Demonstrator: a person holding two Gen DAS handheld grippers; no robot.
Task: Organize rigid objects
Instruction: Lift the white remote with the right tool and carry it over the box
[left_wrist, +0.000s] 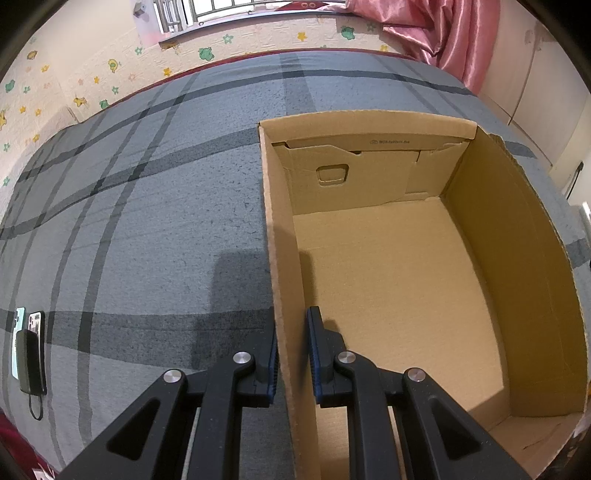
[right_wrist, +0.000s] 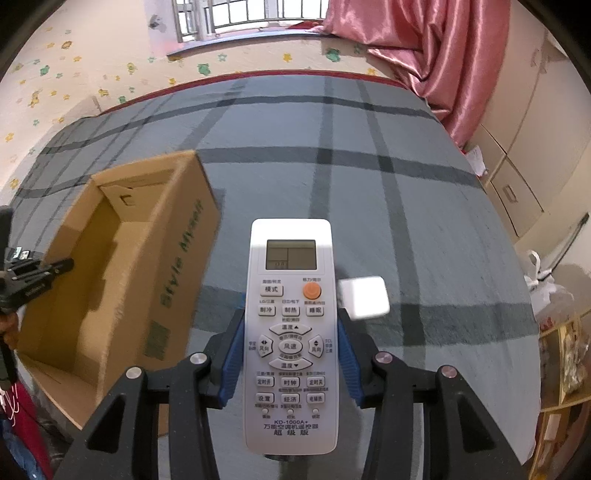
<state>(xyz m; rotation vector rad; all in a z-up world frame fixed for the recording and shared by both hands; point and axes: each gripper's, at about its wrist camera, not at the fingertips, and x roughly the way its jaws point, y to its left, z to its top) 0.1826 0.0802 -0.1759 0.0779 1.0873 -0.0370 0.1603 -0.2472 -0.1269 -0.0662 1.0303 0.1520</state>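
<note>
A white air-conditioner remote (right_wrist: 290, 258) with an orange button hangs above the grey plaid bedcover (right_wrist: 369, 184), face up. My right gripper (right_wrist: 290, 321) is shut on its sides, blue pads against both long edges. An open cardboard box (left_wrist: 517, 258) lies on the bed with nothing inside it. My left gripper (left_wrist: 291, 350) is shut on the box's left wall, one finger outside and one inside. In the right wrist view the box (right_wrist: 110, 277) sits to the left of the remote, with the left gripper (right_wrist: 62, 266) at its far side.
A small white block (right_wrist: 364, 297) lies on the bedcover just right of the remote. Two phones and a dark power bank (left_wrist: 29, 350) rest near the bed's left edge. A pink curtain (right_wrist: 424, 55) and cabinets stand at the right; a patterned wall runs behind the bed.
</note>
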